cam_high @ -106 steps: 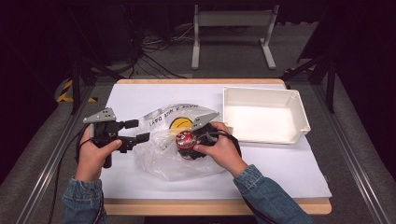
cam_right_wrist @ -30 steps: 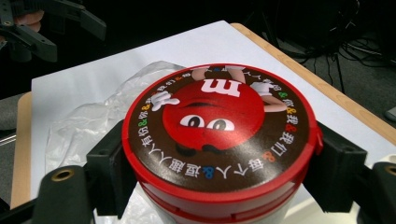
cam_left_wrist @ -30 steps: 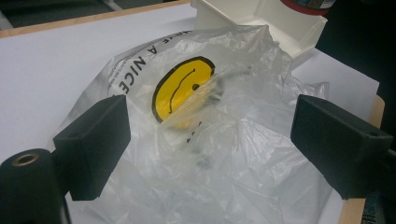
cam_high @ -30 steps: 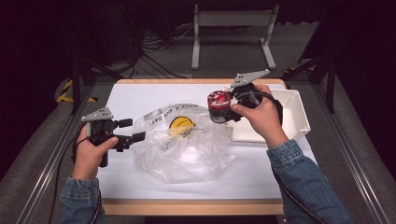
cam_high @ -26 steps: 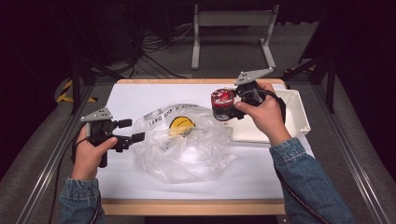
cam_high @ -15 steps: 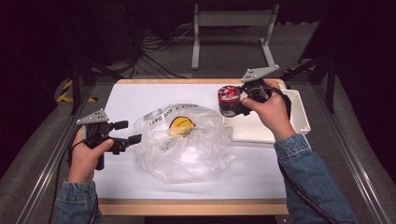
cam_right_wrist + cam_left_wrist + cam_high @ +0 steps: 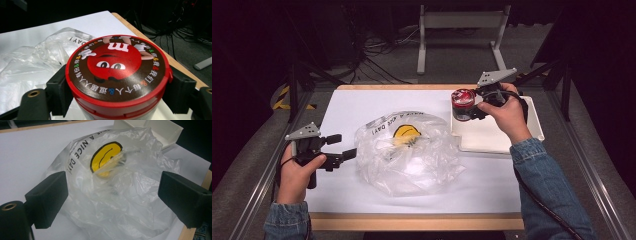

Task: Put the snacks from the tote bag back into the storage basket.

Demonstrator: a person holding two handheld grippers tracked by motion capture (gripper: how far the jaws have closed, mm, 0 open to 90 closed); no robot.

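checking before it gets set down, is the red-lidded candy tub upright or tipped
Upright. The candy tub sits between the right gripper jaws with its lid facing up, over the white tray edge.

Candy tub (image 7: 462,104): round, upright, red lid closed; the lid print shows a red cartoon face ringed with small lettering (image 7: 117,67). Clear body below the lid. Clamped on both sides by black jaws, held at the left edge of the white tray (image 7: 532,131).
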